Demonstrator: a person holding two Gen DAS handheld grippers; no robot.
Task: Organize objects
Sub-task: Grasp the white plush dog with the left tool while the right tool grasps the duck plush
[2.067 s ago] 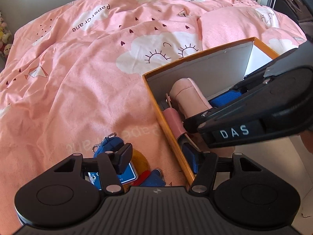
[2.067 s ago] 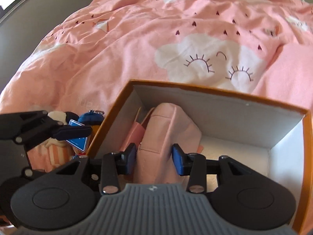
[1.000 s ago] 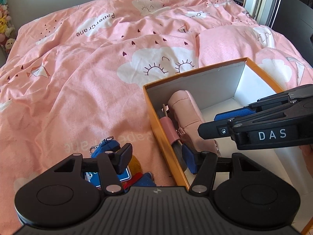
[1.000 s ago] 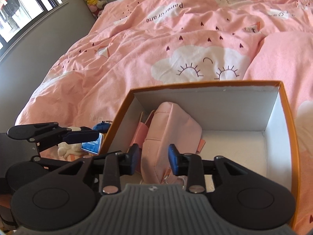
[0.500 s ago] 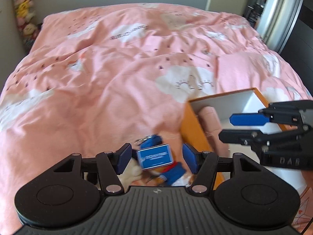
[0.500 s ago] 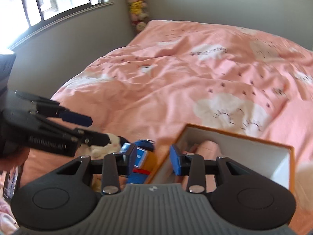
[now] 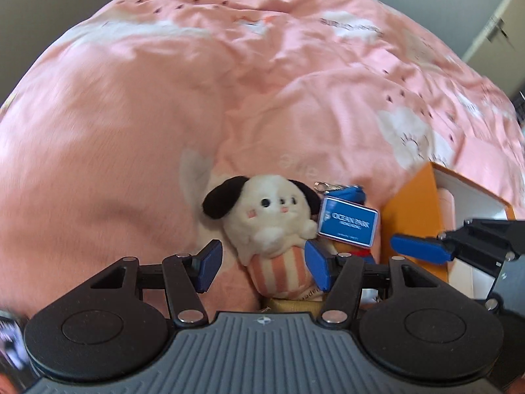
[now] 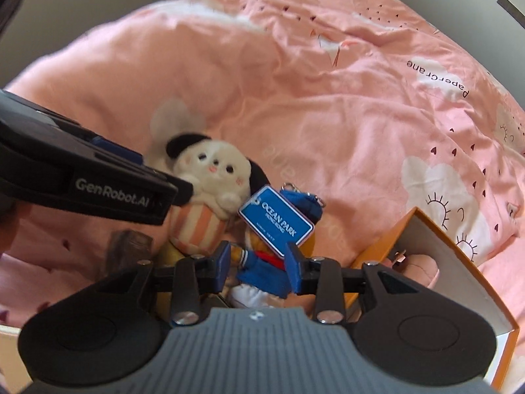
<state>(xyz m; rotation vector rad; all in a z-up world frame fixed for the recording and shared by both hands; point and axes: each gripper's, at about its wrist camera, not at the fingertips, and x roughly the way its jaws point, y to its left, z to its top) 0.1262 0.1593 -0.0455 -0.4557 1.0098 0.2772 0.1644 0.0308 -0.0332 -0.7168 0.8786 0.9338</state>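
left tool (image 7: 262, 267) gaping apart around striped base of plush dog (image 7: 267, 226), lying on pink bed (image 7: 131, 115) | judging it light, squashy: pinching the firmer cup | right tool (image 8: 257, 269) gaping over blue-clad doll (image 8: 262, 274) | orange box (image 8: 380, 246) sitting at 3 o'clock

Plush dog (image 7: 269, 216): white, black ears, pink-and-white striped base.
Tag (image 8: 275, 221): blue, white lettering.
Box (image 8: 387, 239): orange outside, white inside.
Duvet (image 7: 131, 115): pink, white clouds.
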